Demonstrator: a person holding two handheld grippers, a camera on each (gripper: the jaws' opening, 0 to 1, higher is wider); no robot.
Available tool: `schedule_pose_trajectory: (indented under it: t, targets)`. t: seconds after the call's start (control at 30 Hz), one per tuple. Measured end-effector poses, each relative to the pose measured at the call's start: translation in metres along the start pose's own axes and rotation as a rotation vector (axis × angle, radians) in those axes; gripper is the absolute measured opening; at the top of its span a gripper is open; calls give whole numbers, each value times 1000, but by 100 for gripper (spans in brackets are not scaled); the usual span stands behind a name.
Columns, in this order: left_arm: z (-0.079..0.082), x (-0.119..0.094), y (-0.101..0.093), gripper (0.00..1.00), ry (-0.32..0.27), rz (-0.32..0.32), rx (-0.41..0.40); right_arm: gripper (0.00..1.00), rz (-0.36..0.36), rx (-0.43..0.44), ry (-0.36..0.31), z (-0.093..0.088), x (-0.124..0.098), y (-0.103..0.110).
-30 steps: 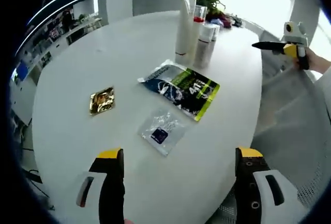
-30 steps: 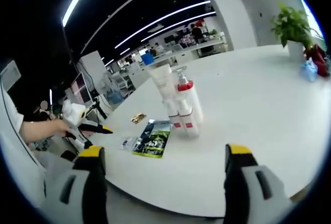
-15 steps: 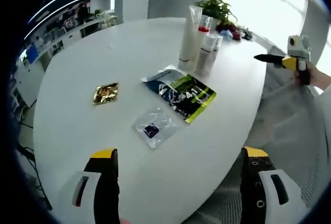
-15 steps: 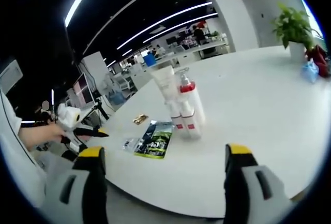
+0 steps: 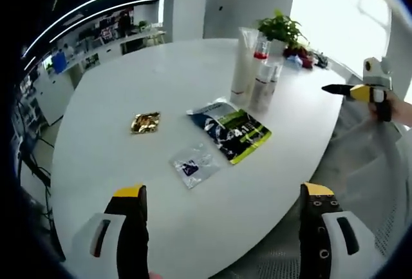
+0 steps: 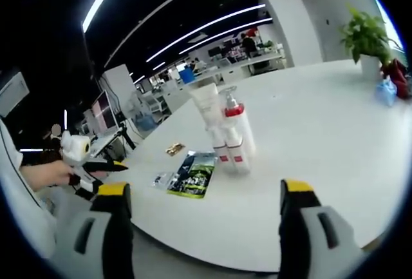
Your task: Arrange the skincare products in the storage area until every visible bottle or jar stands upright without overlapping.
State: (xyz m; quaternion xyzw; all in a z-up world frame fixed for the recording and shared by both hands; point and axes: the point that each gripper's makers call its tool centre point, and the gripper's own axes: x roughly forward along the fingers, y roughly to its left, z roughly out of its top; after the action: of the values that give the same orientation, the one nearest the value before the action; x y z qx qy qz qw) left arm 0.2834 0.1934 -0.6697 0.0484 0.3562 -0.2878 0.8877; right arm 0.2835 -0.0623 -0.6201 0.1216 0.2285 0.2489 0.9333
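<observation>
On my white table (image 5: 129, 86) the tall tube (image 5: 244, 60) and bottles (image 5: 265, 86) stand upright together near the far edge, the green pouch (image 5: 233, 132) flat before them — my left gripper (image 5: 222, 192) and right gripper (image 6: 203, 192) both spread, empty.

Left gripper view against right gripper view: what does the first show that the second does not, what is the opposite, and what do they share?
The left gripper view adds a mesh chair seat below the table edge, and the dark label on the clear packet. The right gripper view adds the pump head on a red-collared bottle, and a monitor beyond the table. Shared: the white table, the upright tube, the green pouch, the gold sachet, the plant, and the left gripper and right gripper, both open.
</observation>
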Motion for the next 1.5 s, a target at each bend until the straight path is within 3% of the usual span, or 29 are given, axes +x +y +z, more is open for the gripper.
schedule_pose_trajectory:
  t: [0.27,0.5,1.5]
  targets:
    - [3,-7,2,96,-67,60,-24,96,2,-6,-1,1,0,1]
    - [6,-9,6,95,-91,89,-18,96,0,-2,-2,0,-1,1]
    - [3,-6,9,93,-59,89,-28,95,2,6,4,-2,-1,1]
